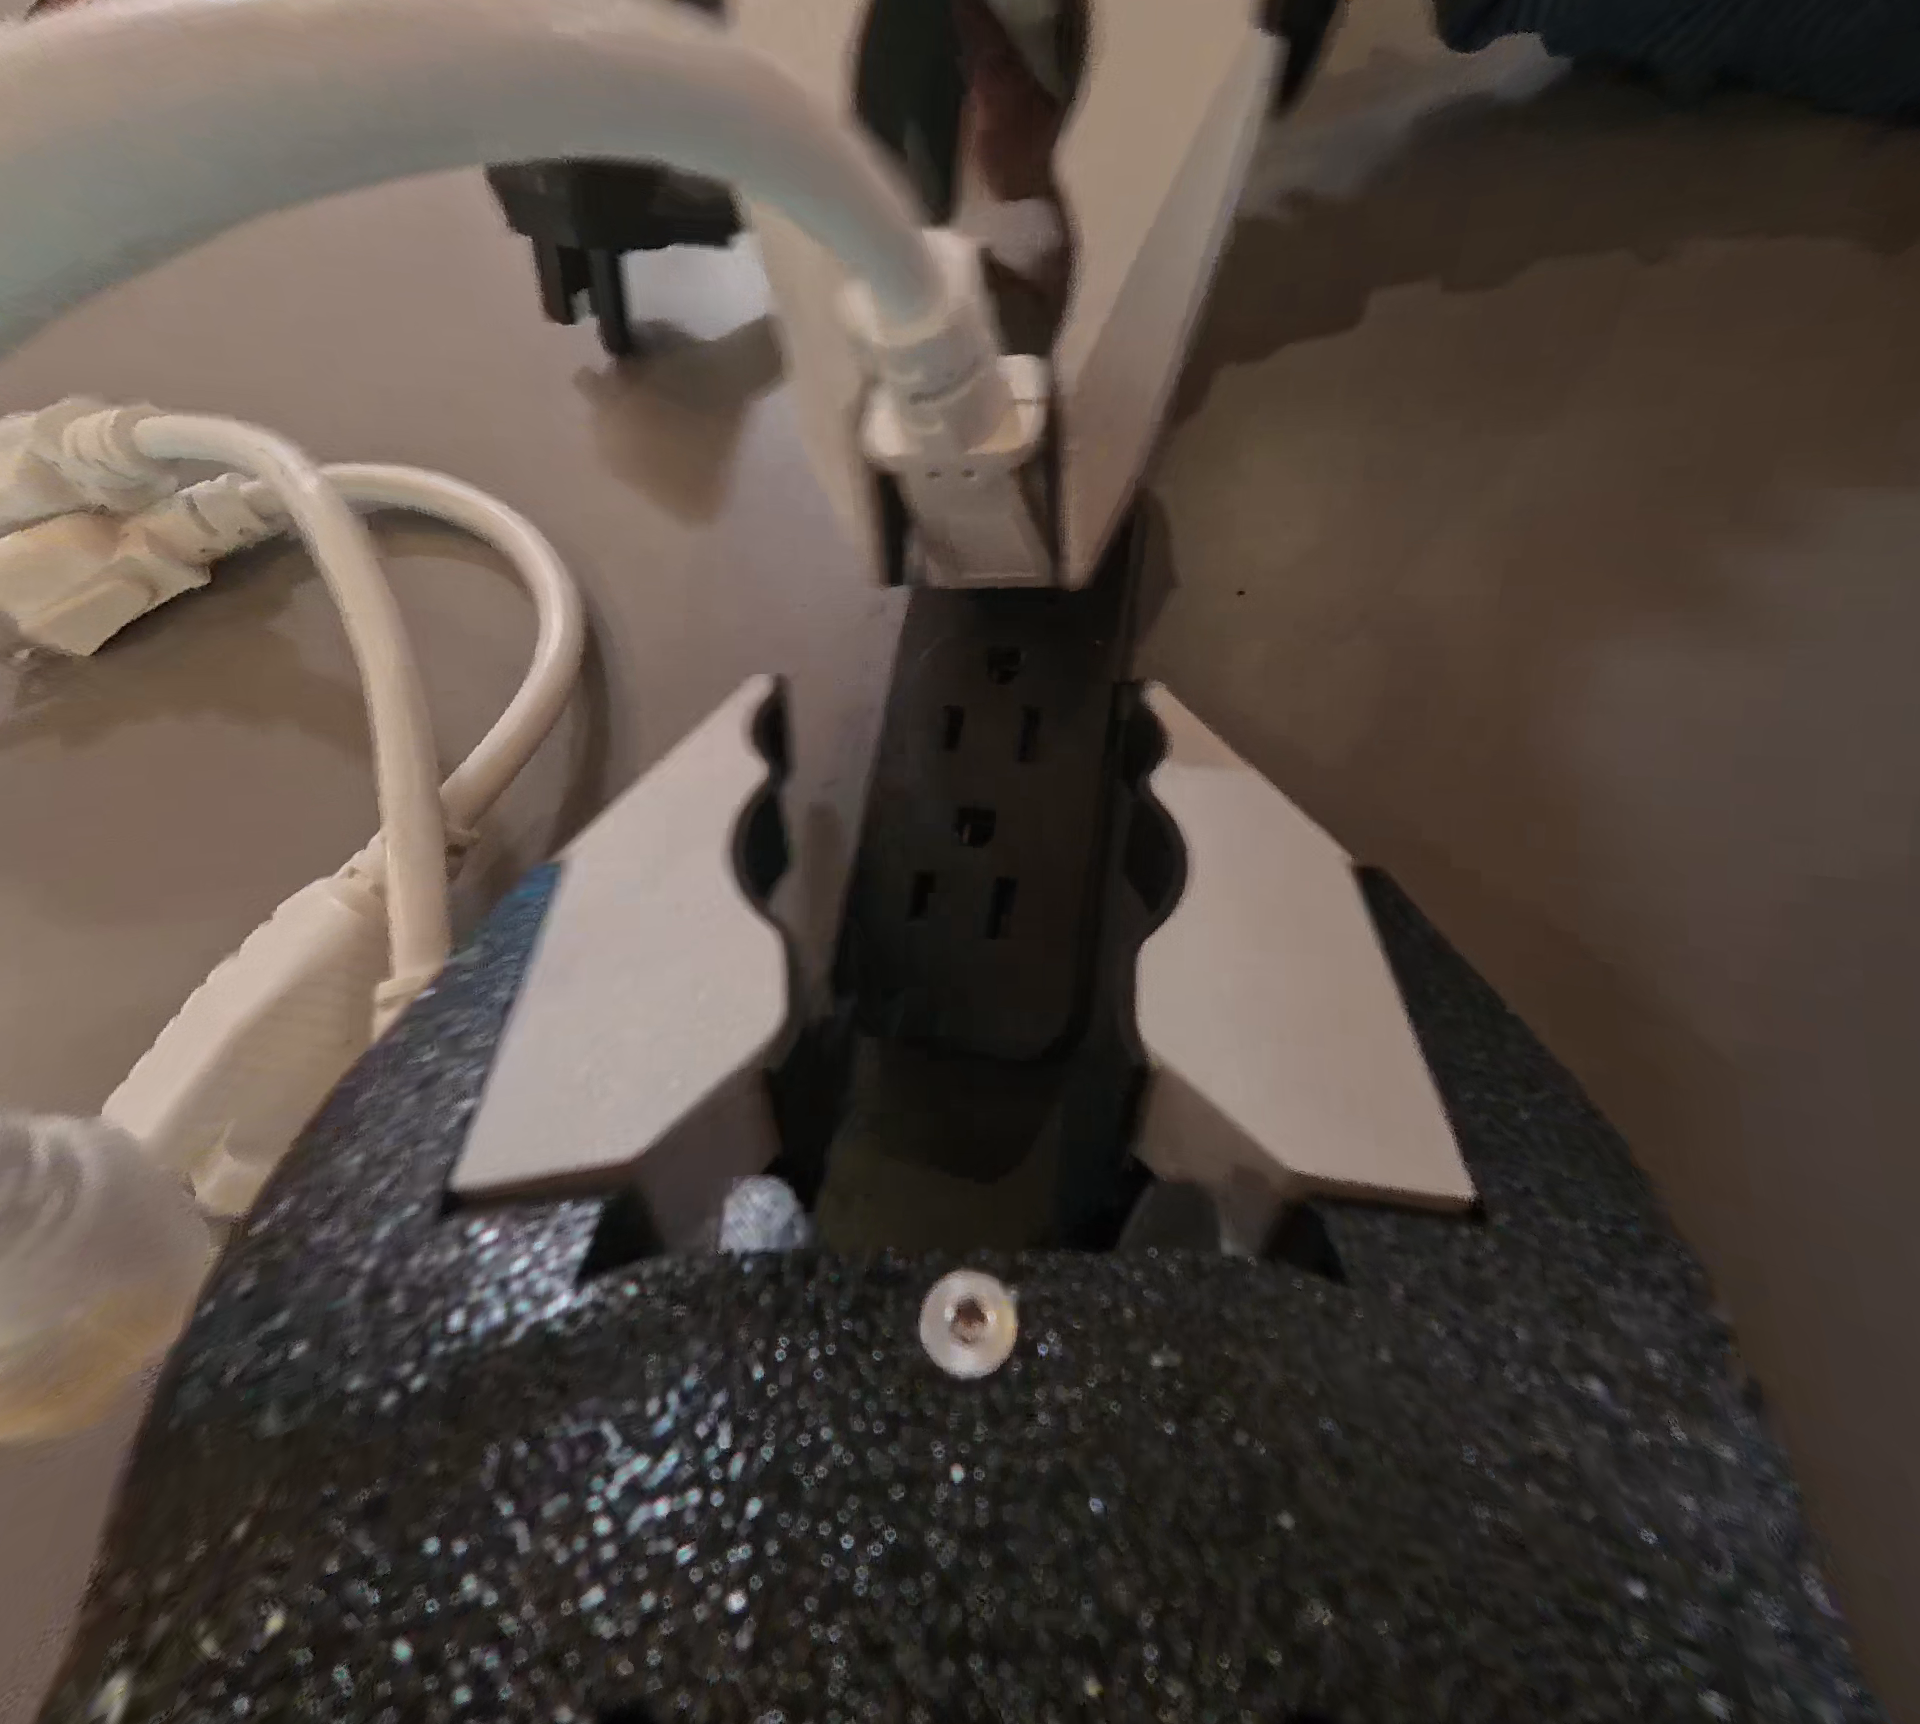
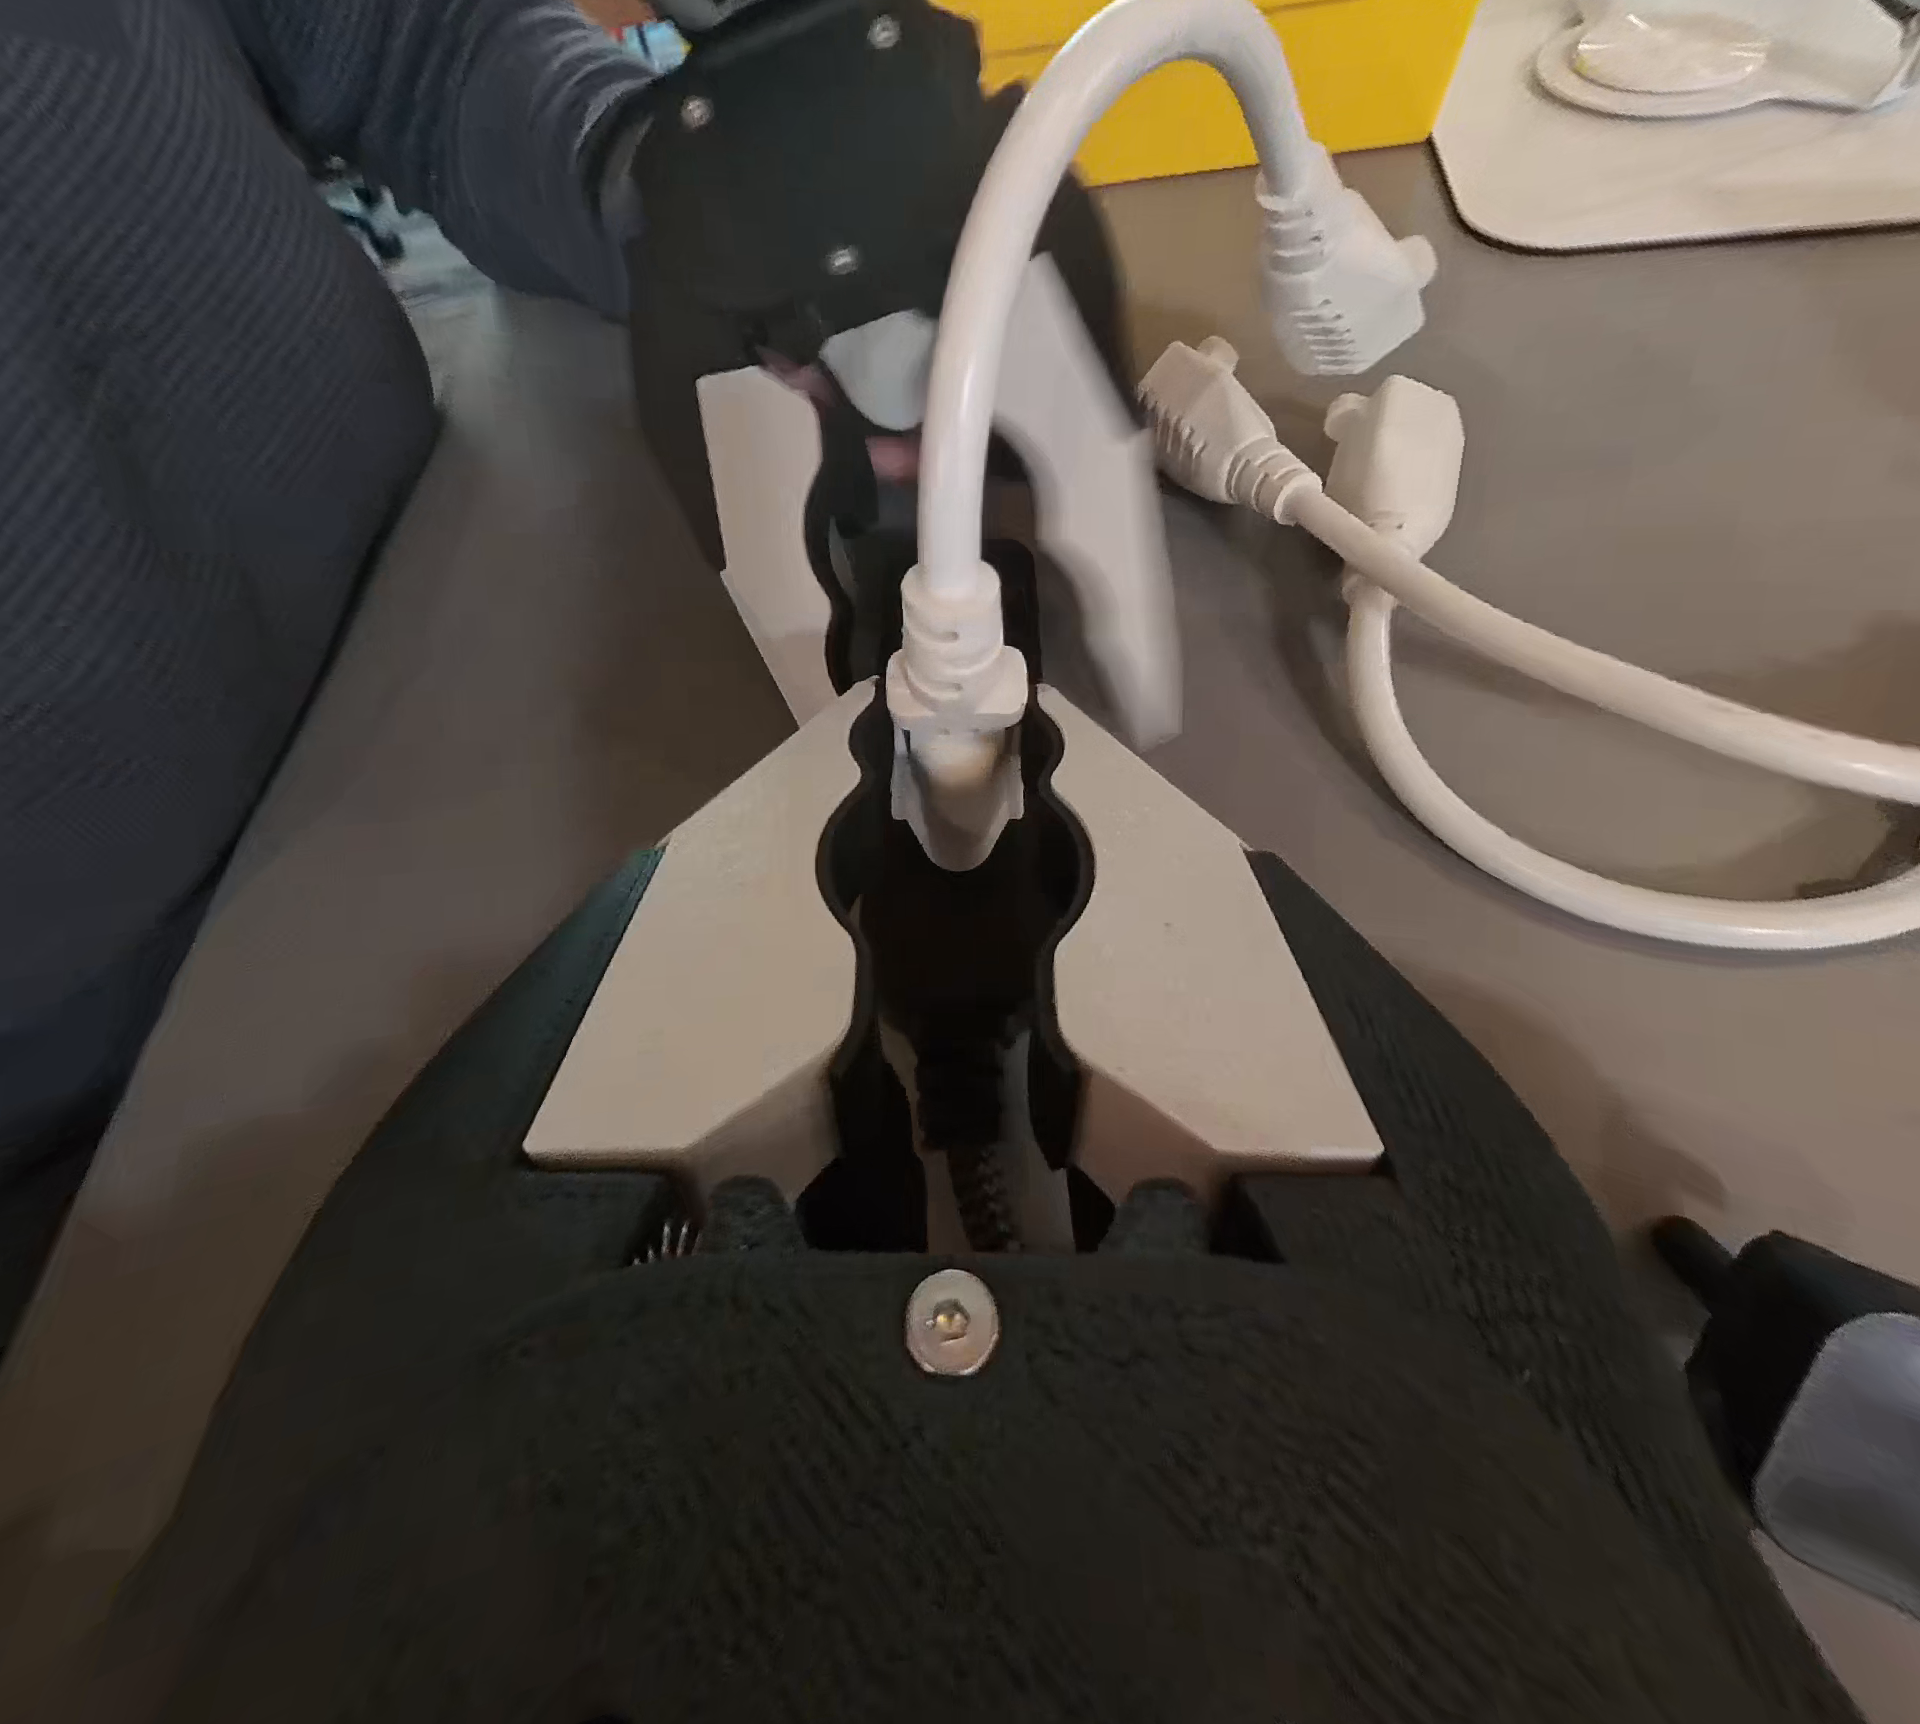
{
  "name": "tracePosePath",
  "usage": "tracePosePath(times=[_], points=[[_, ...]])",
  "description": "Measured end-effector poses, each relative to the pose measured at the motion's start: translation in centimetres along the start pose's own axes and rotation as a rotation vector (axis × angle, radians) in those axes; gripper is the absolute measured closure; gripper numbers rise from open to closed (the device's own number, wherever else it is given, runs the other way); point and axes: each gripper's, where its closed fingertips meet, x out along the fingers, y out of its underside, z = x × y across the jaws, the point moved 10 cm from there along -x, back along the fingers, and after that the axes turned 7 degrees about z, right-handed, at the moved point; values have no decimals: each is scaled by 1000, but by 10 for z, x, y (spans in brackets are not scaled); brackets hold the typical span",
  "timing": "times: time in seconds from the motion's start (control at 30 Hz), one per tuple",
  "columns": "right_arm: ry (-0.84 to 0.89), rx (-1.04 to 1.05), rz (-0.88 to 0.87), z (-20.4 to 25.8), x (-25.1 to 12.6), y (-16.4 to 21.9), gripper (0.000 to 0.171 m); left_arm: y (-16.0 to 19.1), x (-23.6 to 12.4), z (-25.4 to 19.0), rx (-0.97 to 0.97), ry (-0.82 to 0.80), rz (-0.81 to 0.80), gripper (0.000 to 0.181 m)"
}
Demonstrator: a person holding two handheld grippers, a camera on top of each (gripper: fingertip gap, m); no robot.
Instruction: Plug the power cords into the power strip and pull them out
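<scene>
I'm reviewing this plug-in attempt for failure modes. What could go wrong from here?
1. The right gripper pinches the white plug only at its fingertips, so the plug may twist or slip under push or pull.
2. The left gripper straddles the black power strip; whether it truly clamps it is unclear, so the strip may shift or lift.
3. The white cord arches stiffly, and its dangling far end may snag the loose cords beside it.
</scene>
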Motion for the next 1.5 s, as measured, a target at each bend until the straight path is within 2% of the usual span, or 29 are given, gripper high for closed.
tracePosePath(times=[0.03, 0.1, 0.17, 0.27, 0.37, 0.43, 0.53, 0.6, 0.67, 1.17, 1.37, 1.5], points=[[6, -23, 3, 2, 0, 0, 148, 1, 1, 2, -28, -4, 14, 100], [17, -62, 6, 4, 0, 1, 148, 2, 3, 4, -61, 45, 44, 95], [25, -88, 4, 6, 0, 1, 148, 2, 3, 4, -63, 83, 49, 105], [32, -85, -5, 6, 1, 2, 148, 2, 2, 1, -36, 122, 36, 138], [76, -80, 36, 10, 1, -1, 148, 2, 1, 0, -40, 110, 34, 137], [109, -104, 53, 14, 1, -2, 140, 2, 1, 0, -41, 111, 34, 137], [112, -101, -13, 17, 0, 0, 134, 2, 1, 0, -41, 114, 34, 137], [93, -75, -55, 16, 0, 2, 135, 2, 2, 0, -41, 115, 35, 137], [94, -53, -74, 13, -1, 3, 148, 2, 2, 0, -39, 119, 35, 137], [97, -41, -18, 16, -1, 1, 148, 1, 2, -1, -32, 130, 37, 138], [34, 2, -60, 9, -4, 6, 147, 1, 2, -2, -30, 130, 34, 137], [79, -20, -19, 14, -1, 1, 148, 1, 2, -1, -31, 131, 36, 138]])
